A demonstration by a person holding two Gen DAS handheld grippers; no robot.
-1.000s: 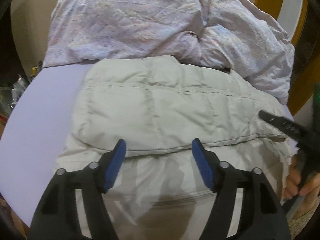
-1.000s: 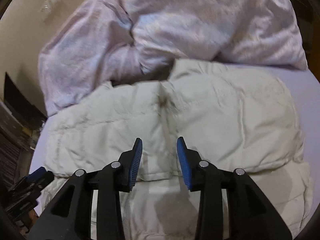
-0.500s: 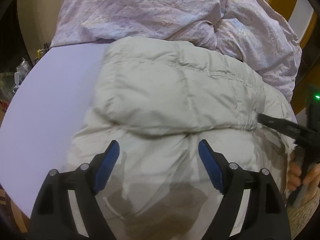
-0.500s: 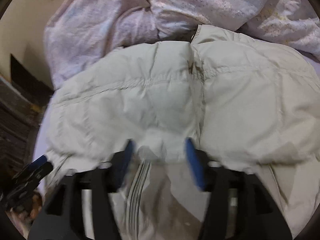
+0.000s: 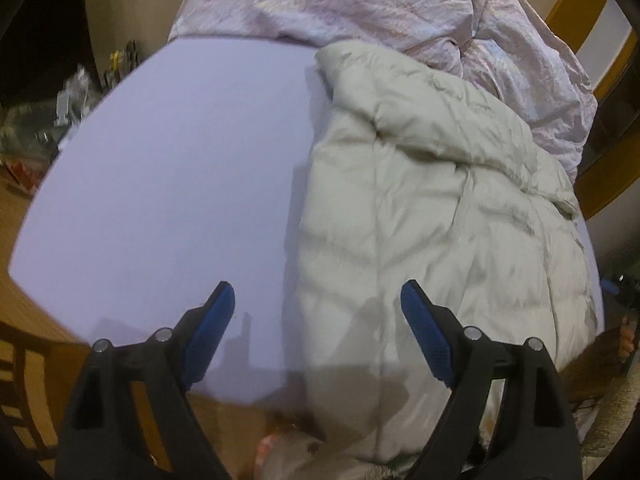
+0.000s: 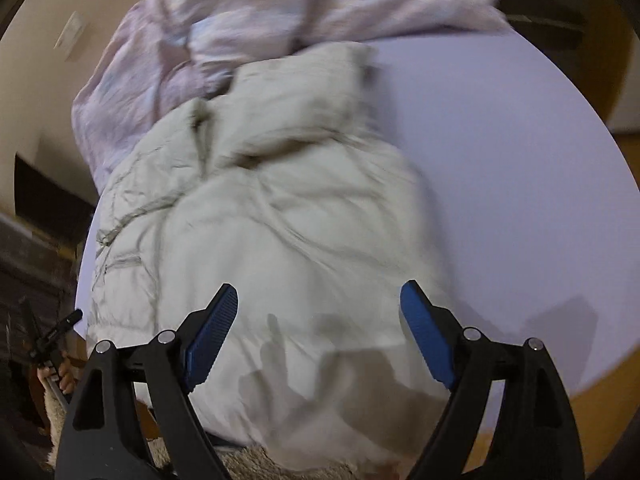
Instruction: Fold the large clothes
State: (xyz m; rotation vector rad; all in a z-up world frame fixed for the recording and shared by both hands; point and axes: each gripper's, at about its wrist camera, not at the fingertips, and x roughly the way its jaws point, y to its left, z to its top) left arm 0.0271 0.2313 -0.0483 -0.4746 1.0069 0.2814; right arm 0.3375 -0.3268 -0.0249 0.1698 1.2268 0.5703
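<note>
1. Left wrist view: the cream puffer jacket [image 5: 440, 208] lies folded on the lavender bed sheet [image 5: 180, 184], its near edge hanging over the bed's near side.
2. Its far edge touches the rumpled pink duvet [image 5: 360, 4].
3. My left gripper [image 5: 316, 320] hangs released above the jacket's left edge, bare sheet stretching leftward.
4. My right gripper [image 6: 318, 320] is spread wide, empty, over the jacket's near part; open sheet lies right.

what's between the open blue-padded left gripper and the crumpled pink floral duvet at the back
In the left wrist view, bare lavender table top and the folded cream quilted puffer jacket fill the stretch from the open left gripper to the pink floral duvet.
</note>
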